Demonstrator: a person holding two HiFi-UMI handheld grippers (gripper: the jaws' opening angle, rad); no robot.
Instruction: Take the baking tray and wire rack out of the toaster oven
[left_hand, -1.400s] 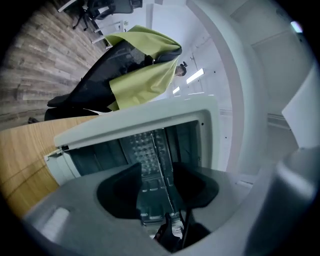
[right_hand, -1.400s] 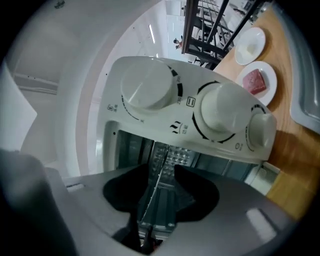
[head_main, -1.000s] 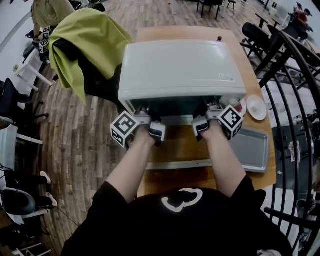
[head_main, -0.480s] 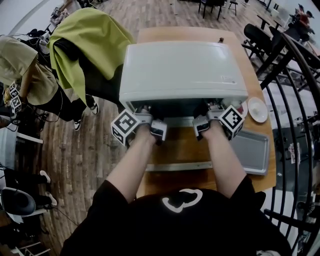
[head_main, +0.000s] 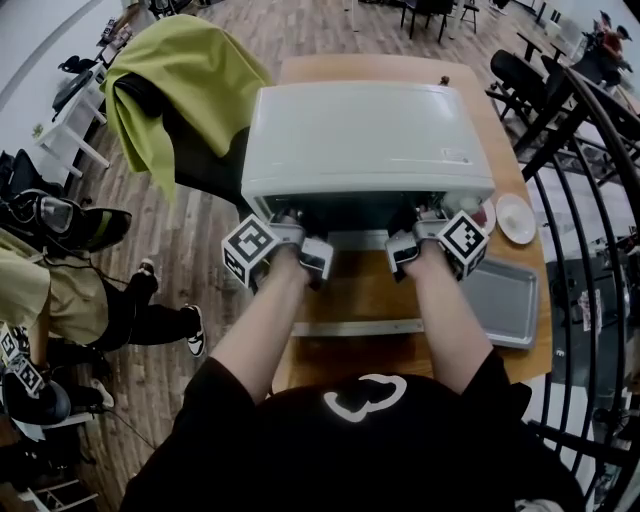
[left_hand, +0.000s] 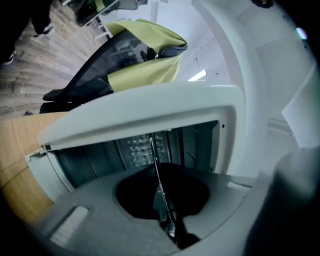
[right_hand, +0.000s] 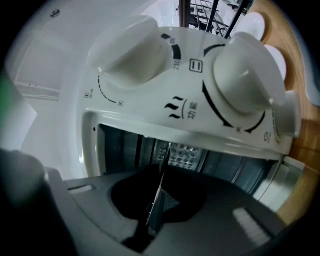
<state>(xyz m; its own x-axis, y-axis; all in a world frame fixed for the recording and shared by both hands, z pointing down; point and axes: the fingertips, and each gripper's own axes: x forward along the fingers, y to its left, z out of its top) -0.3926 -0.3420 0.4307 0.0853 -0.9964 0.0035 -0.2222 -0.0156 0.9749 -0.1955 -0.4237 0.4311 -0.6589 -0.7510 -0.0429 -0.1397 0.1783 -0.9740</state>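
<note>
Left tool (left_hand: 169, 226) closing on wire rack (left_hand: 156, 165) edge at toaster oven (head_main: 370, 135) mouth; right tool (right_hand: 154, 216) clamped on same rack. Baking tray (head_main: 505, 300) on table (head_main: 300, 68), oven's 4 o'clock.

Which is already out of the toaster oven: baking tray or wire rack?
The baking tray, flat on the table; the wire rack sits inside the toaster oven.

Toaster oven panel (right_hand: 150, 112): "230" beside knob (right_hand: 131, 50); "功能" mid-panel; "10" at edge.
</note>
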